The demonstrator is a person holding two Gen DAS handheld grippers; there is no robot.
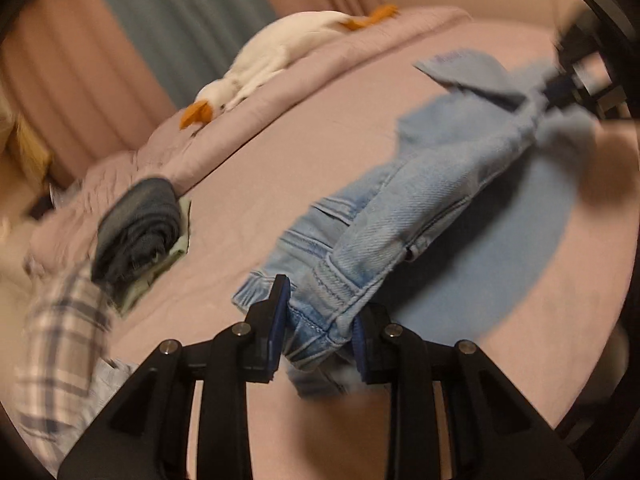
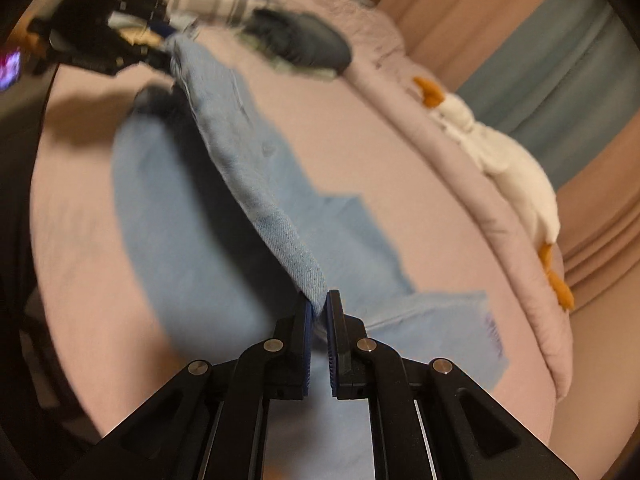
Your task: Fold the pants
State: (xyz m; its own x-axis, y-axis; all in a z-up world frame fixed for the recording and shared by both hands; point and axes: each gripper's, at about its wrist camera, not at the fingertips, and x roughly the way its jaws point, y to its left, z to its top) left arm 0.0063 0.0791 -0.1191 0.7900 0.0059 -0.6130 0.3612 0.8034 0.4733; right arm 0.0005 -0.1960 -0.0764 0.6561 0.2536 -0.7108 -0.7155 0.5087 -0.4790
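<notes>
Checked grey-and-white fabric (image 1: 60,328) lies crumpled at the far left of the left wrist view, on the pink bedsheet (image 1: 280,184). Just beside it sits a rolled dark blue denim garment (image 1: 140,232), resting on a pale green folded cloth (image 1: 160,272). Behind these, along a ridge of pink quilt (image 1: 340,52), stretches a white plush goose with orange beak and feet (image 1: 276,56), with pink and teal curtains (image 1: 180,12) behind it.

Toward the middle, the light blue denim pants (image 1: 400,216) hang stretched between the two tools, lifted off the sheet with part of the fabric trailing on the bed below. The left gripper (image 1: 320,320) is clamped on the waistband end, its blue-padded fingers (image 1: 280,316) pressing the seamed denim from both sides. At the far right of this view the right gripper (image 1: 560,88) appears blurred, holding the other end.

From the right wrist view, the left gripper (image 2: 156,40) shows at upper left, gripping the pants (image 2: 256,176). The right gripper (image 2: 319,308) is pinched together on a thin folded edge of denim. More of the pants spreads flat on the bedsheet (image 2: 80,240), and the goose (image 2: 508,160) lies at the right.
</notes>
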